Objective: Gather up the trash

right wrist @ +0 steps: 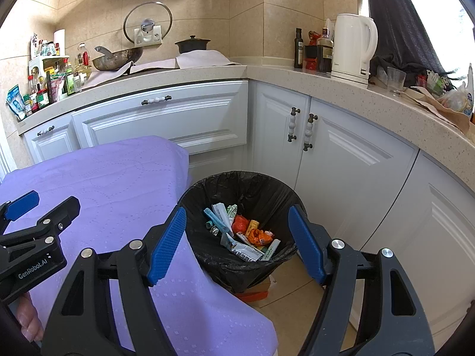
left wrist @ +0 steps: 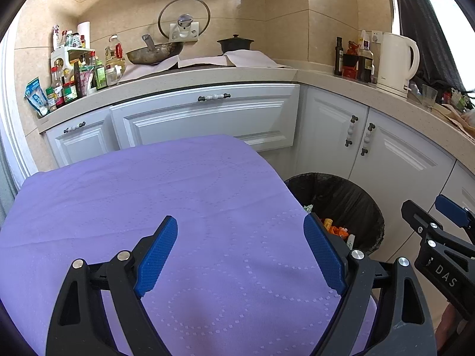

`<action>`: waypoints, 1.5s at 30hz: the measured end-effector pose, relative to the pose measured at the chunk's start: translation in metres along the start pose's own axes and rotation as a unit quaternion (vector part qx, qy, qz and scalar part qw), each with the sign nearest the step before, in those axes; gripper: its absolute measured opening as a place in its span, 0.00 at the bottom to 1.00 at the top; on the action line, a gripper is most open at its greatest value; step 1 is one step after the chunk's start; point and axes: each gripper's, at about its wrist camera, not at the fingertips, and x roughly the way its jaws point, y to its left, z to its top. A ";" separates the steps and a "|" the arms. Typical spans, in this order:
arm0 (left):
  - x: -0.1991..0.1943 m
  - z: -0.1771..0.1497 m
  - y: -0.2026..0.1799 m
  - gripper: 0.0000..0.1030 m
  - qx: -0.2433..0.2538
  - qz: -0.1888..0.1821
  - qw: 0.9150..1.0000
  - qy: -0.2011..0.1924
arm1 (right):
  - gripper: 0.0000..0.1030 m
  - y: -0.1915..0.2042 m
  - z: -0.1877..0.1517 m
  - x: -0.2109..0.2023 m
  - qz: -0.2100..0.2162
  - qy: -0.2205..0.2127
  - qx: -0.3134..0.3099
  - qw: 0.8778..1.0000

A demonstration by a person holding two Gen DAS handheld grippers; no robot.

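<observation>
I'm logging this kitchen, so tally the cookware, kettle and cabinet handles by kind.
Wok: 1
Pot: 1
Lid: 1
Kettle: 1
Handles: 4
Total: 8

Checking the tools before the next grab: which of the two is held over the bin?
The right tool; its open fingers frame the black-lined bin, while the left tool is over the purple cloth.

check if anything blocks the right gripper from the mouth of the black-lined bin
Nothing visible does. The round bin with the black liner stands open beside the purple cloth-covered table, wrappers already inside, and the right gripper hangs open and empty above its mouth. No lid or object covers it.
</observation>
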 end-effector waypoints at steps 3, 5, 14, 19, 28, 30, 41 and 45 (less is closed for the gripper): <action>0.000 0.000 -0.001 0.82 0.001 -0.001 1.000 -0.001 | 0.68 0.000 0.000 0.000 0.000 0.000 0.000 1.000; 0.000 0.000 -0.001 0.82 0.001 0.000 1.000 -0.001 | 0.68 -0.001 0.000 0.000 0.001 0.000 -0.001 1.000; 0.001 0.000 0.001 0.82 0.000 -0.002 1.000 -0.002 | 0.68 -0.001 0.000 0.001 0.000 0.000 0.000 1.000; 0.001 0.000 0.000 0.82 0.000 -0.004 1.000 -0.001 | 0.68 -0.002 0.000 0.001 0.000 0.000 0.000 1.000; 0.002 0.002 -0.003 0.82 -0.003 -0.010 1.000 -0.005 | 0.68 -0.003 0.000 0.001 0.000 0.001 0.000 1.000; 0.002 0.002 -0.003 0.82 -0.002 -0.009 1.000 -0.007 | 0.68 -0.005 -0.001 0.001 0.000 0.002 0.001 1.000; 0.005 0.003 -0.005 0.82 -0.001 -0.014 1.000 -0.005 | 0.68 -0.015 -0.004 0.007 0.001 0.007 0.002 1.000; 0.009 0.002 -0.004 0.82 -0.009 -0.016 1.000 -0.001 | 0.68 -0.015 -0.003 0.008 0.001 0.008 0.002 1.000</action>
